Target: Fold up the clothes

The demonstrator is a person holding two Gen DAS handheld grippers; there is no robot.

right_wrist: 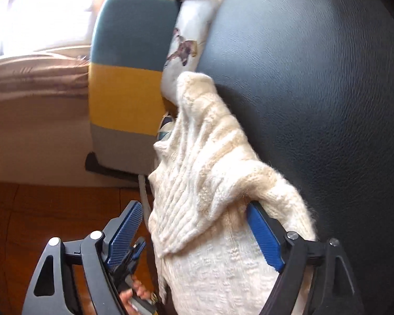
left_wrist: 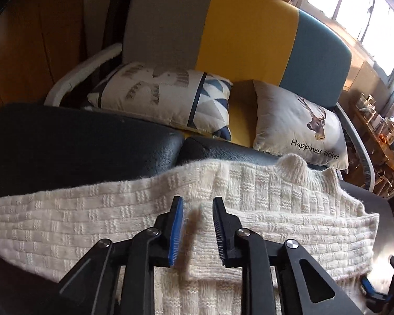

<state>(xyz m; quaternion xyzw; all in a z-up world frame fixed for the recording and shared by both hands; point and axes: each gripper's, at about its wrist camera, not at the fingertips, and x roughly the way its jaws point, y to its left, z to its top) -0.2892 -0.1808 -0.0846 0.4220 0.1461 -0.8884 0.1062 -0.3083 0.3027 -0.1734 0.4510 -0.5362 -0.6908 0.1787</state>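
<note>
Black cushion (left_wrist: 78, 141); cream basket-knit sweater (left_wrist: 249, 197) folded.

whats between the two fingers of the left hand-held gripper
In the left wrist view, a raised fold of the cream knitted sweater stands between the open fingers of the left hand-held gripper; neither pad visibly presses it.

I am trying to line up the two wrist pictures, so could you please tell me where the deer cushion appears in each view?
Left wrist: the deer cushion lies right of centre, behind the cream sweater, against the teal part of the backrest.
Right wrist: the view is turned sideways, so it sits near top centre, above the sweater's raised tip.
Shared landmark: the yellow backrest band.
</note>
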